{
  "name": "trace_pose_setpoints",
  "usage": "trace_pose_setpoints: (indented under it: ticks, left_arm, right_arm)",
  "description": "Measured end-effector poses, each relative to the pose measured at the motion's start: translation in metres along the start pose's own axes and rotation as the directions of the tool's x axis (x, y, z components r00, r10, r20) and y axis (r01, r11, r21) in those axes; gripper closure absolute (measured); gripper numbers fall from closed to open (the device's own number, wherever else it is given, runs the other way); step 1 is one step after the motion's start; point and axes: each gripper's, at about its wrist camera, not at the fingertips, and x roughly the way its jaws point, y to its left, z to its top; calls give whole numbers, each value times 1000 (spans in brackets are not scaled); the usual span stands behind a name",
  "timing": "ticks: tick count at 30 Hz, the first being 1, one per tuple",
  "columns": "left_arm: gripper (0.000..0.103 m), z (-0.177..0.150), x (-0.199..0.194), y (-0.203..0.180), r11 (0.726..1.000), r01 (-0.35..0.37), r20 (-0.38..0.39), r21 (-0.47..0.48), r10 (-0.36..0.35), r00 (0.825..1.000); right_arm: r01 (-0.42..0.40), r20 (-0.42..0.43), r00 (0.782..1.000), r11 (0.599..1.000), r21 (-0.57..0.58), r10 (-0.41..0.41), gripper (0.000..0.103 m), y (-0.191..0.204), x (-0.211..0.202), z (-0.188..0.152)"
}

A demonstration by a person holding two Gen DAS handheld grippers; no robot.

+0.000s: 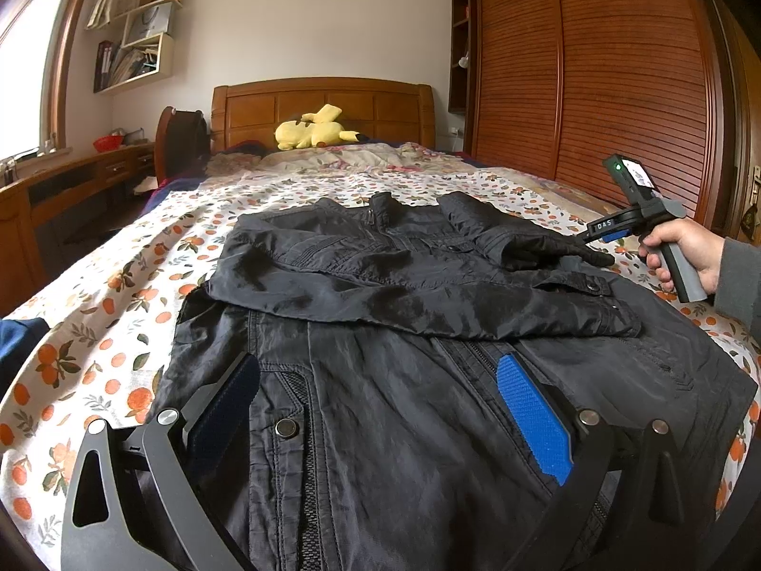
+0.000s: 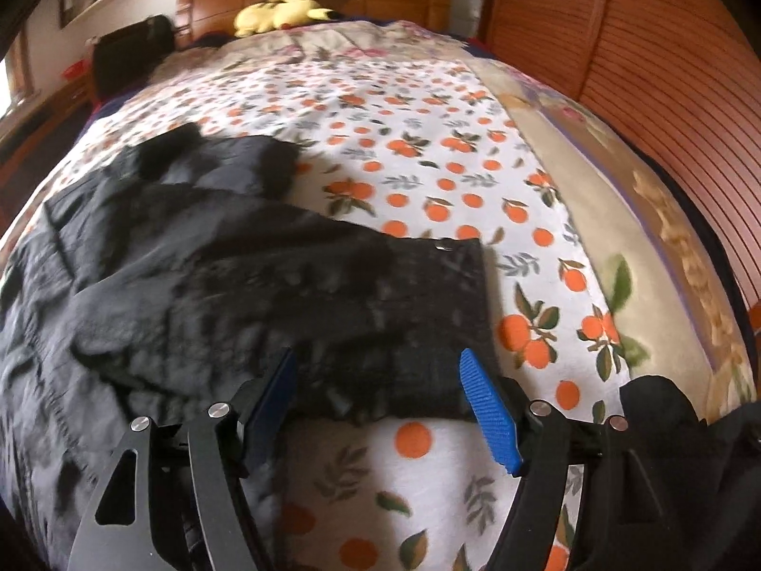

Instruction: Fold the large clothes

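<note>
A black zip jacket (image 1: pixel 404 409) lies flat on the bed's orange-print sheet (image 1: pixel 119 295), collar toward the headboard. One sleeve (image 1: pixel 361 280) is folded across its chest. My left gripper (image 1: pixel 380 366) hovers open over the jacket's lower front, both blue pads apart with nothing pinched. A hand holds my right gripper (image 1: pixel 600 232) at the jacket's right shoulder. In the right wrist view the right gripper (image 2: pixel 379 357) stands open just above the other sleeve's cuff (image 2: pixel 442 280), which lies loose on the sheet (image 2: pixel 428 166); the pads do not press on it. The jacket's body (image 2: pixel 142 285) fills the left of that view.
A yellow plush toy (image 1: pixel 314 128) rests by the wooden headboard (image 1: pixel 323 104). A slatted wooden wardrobe (image 1: pixel 594 85) runs along the right side of the bed. A desk (image 1: pixel 71 181) and wall shelves (image 1: pixel 138 33) stand at the left. Dark blue cloth (image 1: pixel 19 347) lies at the bed's left edge.
</note>
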Motion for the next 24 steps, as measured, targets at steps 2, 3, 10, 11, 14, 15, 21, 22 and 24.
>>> trace_pose_setpoints:
  ticks: [2, 3, 10, 11, 14, 15, 21, 22, 24]
  left_arm:
    - [2, 0, 0, 0, 1000, 0, 0, 1, 0, 1000]
    - [2, 0, 0, 0, 1000, 1, 1, 1, -1, 1000]
    - [2, 0, 0, 0, 1000, 2, 2, -1, -2, 1000]
    - [2, 0, 0, 0, 1000, 1, 1, 0, -1, 1000]
    - [2, 0, 0, 0, 1000, 1, 2, 0, -1, 1000]
    - [2, 0, 0, 0, 1000, 0, 1, 1, 0, 1000]
    - [2, 0, -3, 0, 1000, -4, 11, 3, 4, 1000]
    - [2, 0, -4, -1, 1000, -5, 14, 3, 5, 1000]
    - [2, 0, -6, -1, 1000, -6, 21, 3, 6, 1000]
  right_arm:
    - [21, -22, 1000, 999, 37, -20, 35, -9, 12, 2]
    - [28, -31, 999, 998, 53, -26, 35, -13, 17, 2]
    - [24, -96, 995, 989, 145, -10, 26, -30, 41, -5]
    - [6, -97, 995, 989, 149, 9, 30, -30, 42, -6]
    - [-33, -99, 994, 991, 131, 46, 77, -23, 39, -7]
    - [-48, -93, 994, 992, 118, 60, 84, -19, 36, -6]
    - [-60, 68, 996, 998, 7, 59, 93, 14, -25, 3]
    - [-72, 88, 993, 997, -8, 72, 93, 20, -36, 4]
    - [-92, 127, 987, 995, -49, 98, 93, 35, -58, 5]
